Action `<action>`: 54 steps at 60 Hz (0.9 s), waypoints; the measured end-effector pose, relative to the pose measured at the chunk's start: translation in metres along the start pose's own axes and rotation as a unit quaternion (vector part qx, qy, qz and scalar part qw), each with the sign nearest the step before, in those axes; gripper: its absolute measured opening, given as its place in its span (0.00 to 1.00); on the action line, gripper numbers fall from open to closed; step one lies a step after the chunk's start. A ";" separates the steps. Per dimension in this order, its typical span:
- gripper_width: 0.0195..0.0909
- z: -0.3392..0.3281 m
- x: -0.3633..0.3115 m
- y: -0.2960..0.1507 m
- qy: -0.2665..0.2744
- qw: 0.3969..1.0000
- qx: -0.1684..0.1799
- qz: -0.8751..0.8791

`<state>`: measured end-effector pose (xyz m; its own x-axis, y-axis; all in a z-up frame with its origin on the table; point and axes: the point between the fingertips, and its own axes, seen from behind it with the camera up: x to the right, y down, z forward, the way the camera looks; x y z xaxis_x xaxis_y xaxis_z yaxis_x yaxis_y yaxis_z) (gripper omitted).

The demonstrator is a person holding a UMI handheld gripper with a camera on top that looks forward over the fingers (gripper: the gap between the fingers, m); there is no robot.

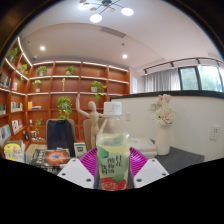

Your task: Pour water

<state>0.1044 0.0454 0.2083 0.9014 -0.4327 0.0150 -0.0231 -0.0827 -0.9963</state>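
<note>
1. Office-type room with wooden shelves (60, 85) full of plants and books, a wooden mannequin figure (92, 120) in the middle distance, and a vase of flowers (163, 118) off to the side near the window.
2. Up close, the tool (112, 170) is clamped on a plastic bottle (113, 150). Both pink pads press its sides, and it's upright with a white cap on top.
3. Looks lifted clear of the table (40, 155), which is cluttered with small stuff I can't identify.
4. Risk-wise: cap looks still on, so tipping now pours nothing. If the squeeze is too hard, a thin bottle could buckle and spurt once opened.
5. I can't spot a cup to pour into, so aiming is a guess.
6. Label is red and green with some picture, but the writing isn't readable.
</note>
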 end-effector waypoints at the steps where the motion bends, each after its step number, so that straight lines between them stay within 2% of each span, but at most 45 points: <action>1: 0.28 0.002 0.002 0.003 0.003 1.000 -0.003 -0.001; 5: 0.28 0.013 0.011 0.018 0.009 1.000 -0.017 0.003; 6: 0.28 0.028 0.023 0.036 0.006 1.000 -0.016 0.005; 21: 0.28 0.057 0.036 0.097 0.013 0.998 -0.056 0.013; 22: 0.31 0.056 0.036 0.101 0.011 0.998 -0.059 0.012; 24: 0.29 0.059 0.033 0.097 0.007 0.999 -0.047 0.015; 31: 0.29 0.058 0.030 0.100 -0.001 0.999 -0.052 0.008; 37: 0.32 0.058 0.031 0.100 -0.001 0.999 -0.048 0.007; 44: 0.43 0.057 0.032 0.103 0.001 0.998 -0.053 0.017; 46: 0.52 0.052 0.033 0.109 0.000 0.997 -0.072 0.021; 50: 0.81 0.047 0.034 0.122 -0.003 0.995 -0.099 0.019; 52: 0.86 0.045 0.032 0.124 -0.007 0.995 -0.100 0.016; 54: 0.86 0.039 0.030 0.123 -0.014 0.995 -0.097 0.014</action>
<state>0.1454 0.0571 0.0827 0.9107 -0.4128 -0.0175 -0.1291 -0.2441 -0.9611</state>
